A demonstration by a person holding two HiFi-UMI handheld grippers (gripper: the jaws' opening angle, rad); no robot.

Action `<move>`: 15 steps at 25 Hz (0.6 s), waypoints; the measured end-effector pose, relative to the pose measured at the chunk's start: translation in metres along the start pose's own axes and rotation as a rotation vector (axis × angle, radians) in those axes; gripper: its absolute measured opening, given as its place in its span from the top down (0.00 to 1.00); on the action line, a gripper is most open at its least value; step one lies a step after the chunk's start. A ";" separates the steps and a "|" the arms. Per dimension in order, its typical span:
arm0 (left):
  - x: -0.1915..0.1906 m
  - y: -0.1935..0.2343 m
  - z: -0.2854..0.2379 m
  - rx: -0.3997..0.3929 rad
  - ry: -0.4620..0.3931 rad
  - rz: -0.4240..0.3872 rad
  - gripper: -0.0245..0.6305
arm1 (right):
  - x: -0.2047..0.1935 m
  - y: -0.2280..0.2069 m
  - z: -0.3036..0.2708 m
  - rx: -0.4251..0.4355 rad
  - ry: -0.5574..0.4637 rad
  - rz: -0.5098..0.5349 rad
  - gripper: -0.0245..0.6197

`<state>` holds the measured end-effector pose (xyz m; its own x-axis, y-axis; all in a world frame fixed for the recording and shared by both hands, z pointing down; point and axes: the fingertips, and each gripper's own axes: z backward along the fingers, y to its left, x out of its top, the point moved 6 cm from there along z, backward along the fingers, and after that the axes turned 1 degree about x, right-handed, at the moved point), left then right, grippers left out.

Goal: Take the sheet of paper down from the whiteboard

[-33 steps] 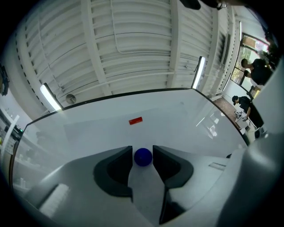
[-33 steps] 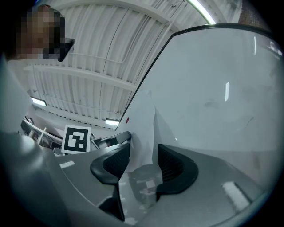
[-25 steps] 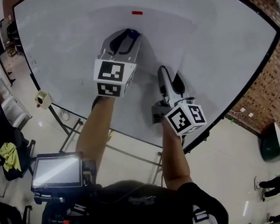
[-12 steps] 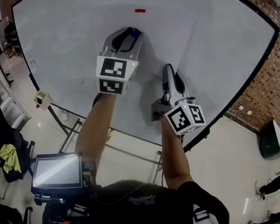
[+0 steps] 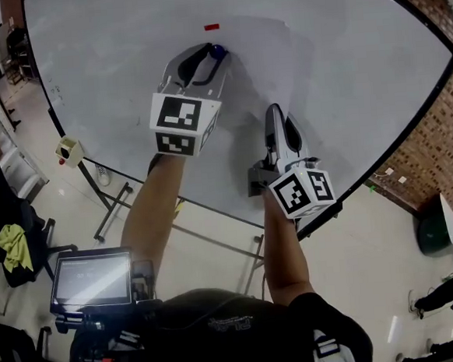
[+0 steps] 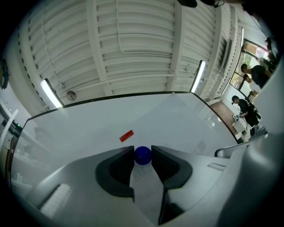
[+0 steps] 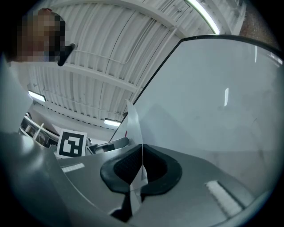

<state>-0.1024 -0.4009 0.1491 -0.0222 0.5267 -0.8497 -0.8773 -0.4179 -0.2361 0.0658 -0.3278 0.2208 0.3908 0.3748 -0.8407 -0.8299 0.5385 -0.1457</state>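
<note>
Left tool (image 5: 210,56) reached up the whiteboard (image 5: 108,68) in the head view, its tips at a blue magnet (image 5: 216,51) on the top corner of the paper (image 5: 268,64). Lower down, the right tool (image 5: 274,115) stood at the paper's edge.

Left gripper view: the jaws were partly apart, with the magnet between the tips and seemingly pinched.

Right gripper view: the jaws were closed flat on the paper's edge, which stood away from the whiteboard.

As I judged it, pulling with the right tool before the magnet came free could tear the paper. The rounded magnet might also squirt from the tips and drop.
</note>
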 end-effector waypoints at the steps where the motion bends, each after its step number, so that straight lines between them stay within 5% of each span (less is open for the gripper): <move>1: -0.004 0.001 0.004 0.003 0.005 0.008 0.78 | -0.004 -0.001 0.002 -0.005 0.012 0.002 0.94; 15: -0.113 0.010 0.101 0.051 0.212 0.188 0.78 | -0.092 0.005 0.071 -0.116 0.292 0.071 0.94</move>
<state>-0.1576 -0.3898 0.2905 -0.0906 0.2743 -0.9574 -0.8901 -0.4534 -0.0456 0.0545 -0.3061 0.3344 0.2132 0.1670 -0.9626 -0.8976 0.4226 -0.1255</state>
